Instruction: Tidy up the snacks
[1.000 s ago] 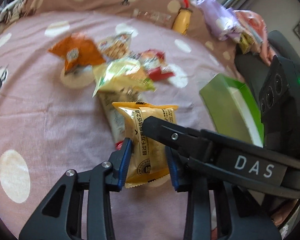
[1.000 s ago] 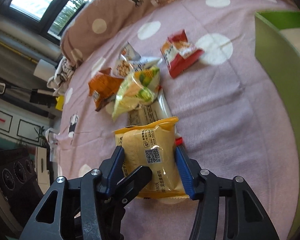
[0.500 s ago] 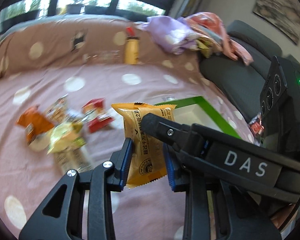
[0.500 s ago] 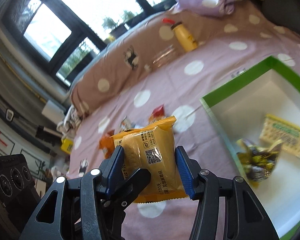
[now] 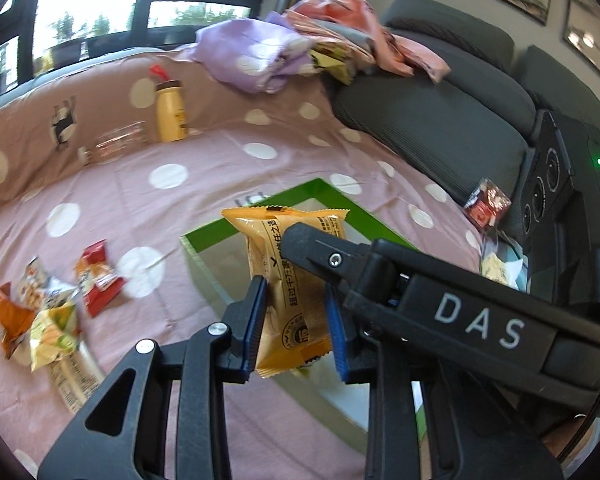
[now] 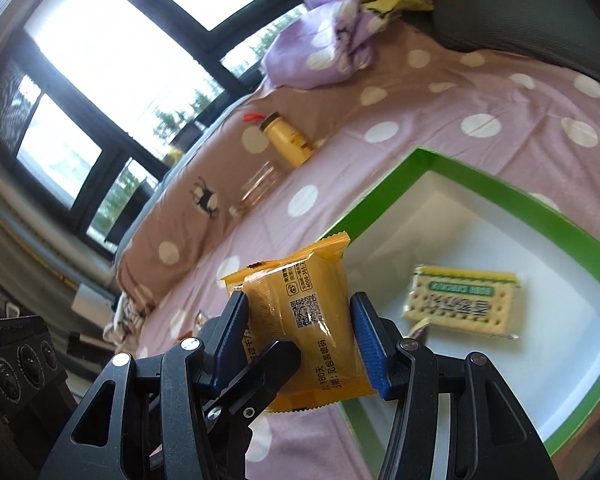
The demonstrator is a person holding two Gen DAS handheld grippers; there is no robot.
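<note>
A yellow snack packet (image 5: 296, 280) hangs in the air, held by both grippers at once. My left gripper (image 5: 296, 324) is shut on it, its blue pads pressing the packet's lower sides. My right gripper (image 6: 300, 328) is shut on the same packet (image 6: 304, 312) across its middle. In the left wrist view, one finger of the right gripper crosses in front of the packet. The packet hangs over the near left edge of the green box (image 6: 480, 180). The box's white inside holds a cracker packet (image 6: 460, 304).
Several loose snack packets lie on the pink dotted bedspread at the left, among them a red one (image 5: 96, 280) and an orange one (image 5: 8, 320). A yellow bottle (image 5: 170, 108) stands at the back. Grey cushions (image 5: 440, 120) with a red snack (image 5: 486, 204) flank the right.
Both grippers have lifted the yellow packet off the bedspread and carried it from the snack pile over to the green box. Both views have tipped up, showing the windows.
</note>
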